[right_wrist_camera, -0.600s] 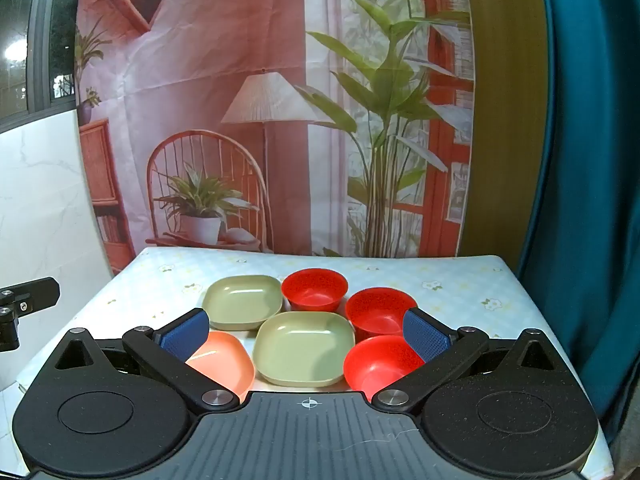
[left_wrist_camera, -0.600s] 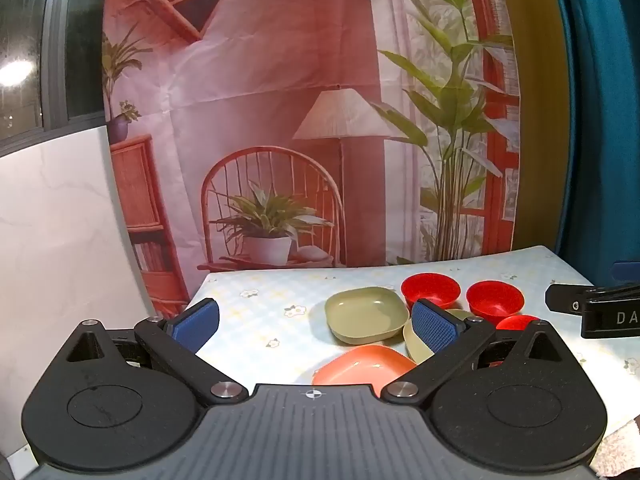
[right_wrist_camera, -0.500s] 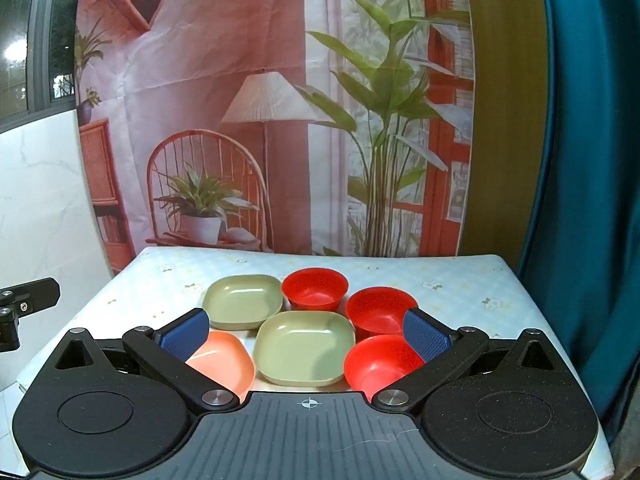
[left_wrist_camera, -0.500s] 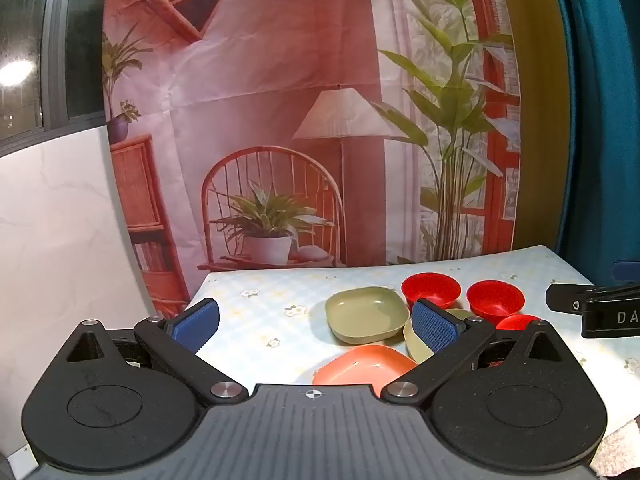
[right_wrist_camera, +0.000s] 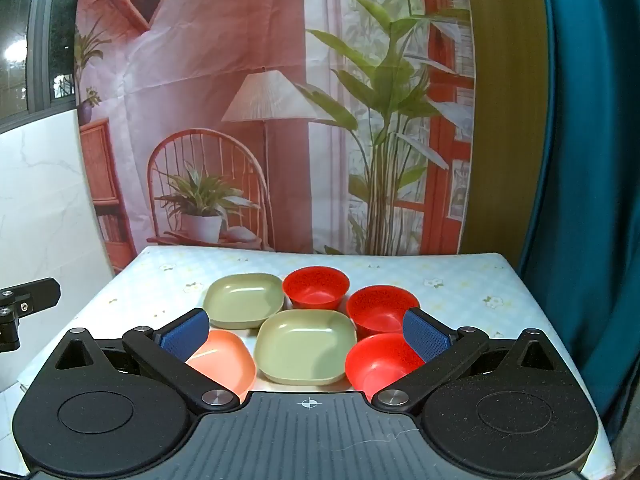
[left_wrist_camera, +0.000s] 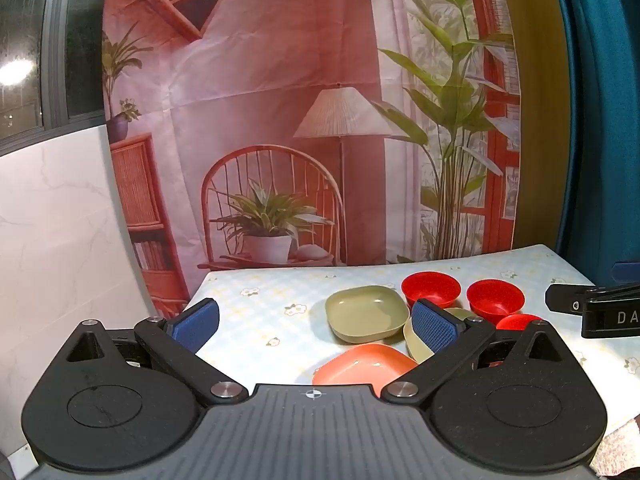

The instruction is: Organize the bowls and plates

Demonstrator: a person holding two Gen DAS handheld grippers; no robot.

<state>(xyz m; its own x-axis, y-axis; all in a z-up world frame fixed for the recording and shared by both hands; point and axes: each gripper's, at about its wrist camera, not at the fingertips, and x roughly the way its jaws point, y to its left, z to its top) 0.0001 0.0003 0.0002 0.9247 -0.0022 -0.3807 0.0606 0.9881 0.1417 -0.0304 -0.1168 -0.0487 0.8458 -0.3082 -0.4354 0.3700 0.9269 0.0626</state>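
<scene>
On the flowered tablecloth (right_wrist_camera: 460, 280) lie two green square plates, a far one (right_wrist_camera: 244, 299) and a near one (right_wrist_camera: 306, 346), an orange plate (right_wrist_camera: 228, 362) and three red bowls: far (right_wrist_camera: 315, 290), middle (right_wrist_camera: 380, 307), near (right_wrist_camera: 378, 360). My right gripper (right_wrist_camera: 306, 334) is open and empty, held above the near edge facing the dishes. My left gripper (left_wrist_camera: 316, 322) is open and empty, to the left of the dishes. In the left wrist view I see the far green plate (left_wrist_camera: 366, 312), the orange plate (left_wrist_camera: 360, 366) and two red bowls (left_wrist_camera: 430, 288) (left_wrist_camera: 495, 300).
A printed backdrop (right_wrist_camera: 280, 100) hangs behind the table. A teal curtain (right_wrist_camera: 592, 160) hangs at the right. A white marble wall (left_wrist_camera: 52, 220) is at the left. The right gripper's side (left_wrist_camera: 600, 314) shows at the left wrist view's right edge.
</scene>
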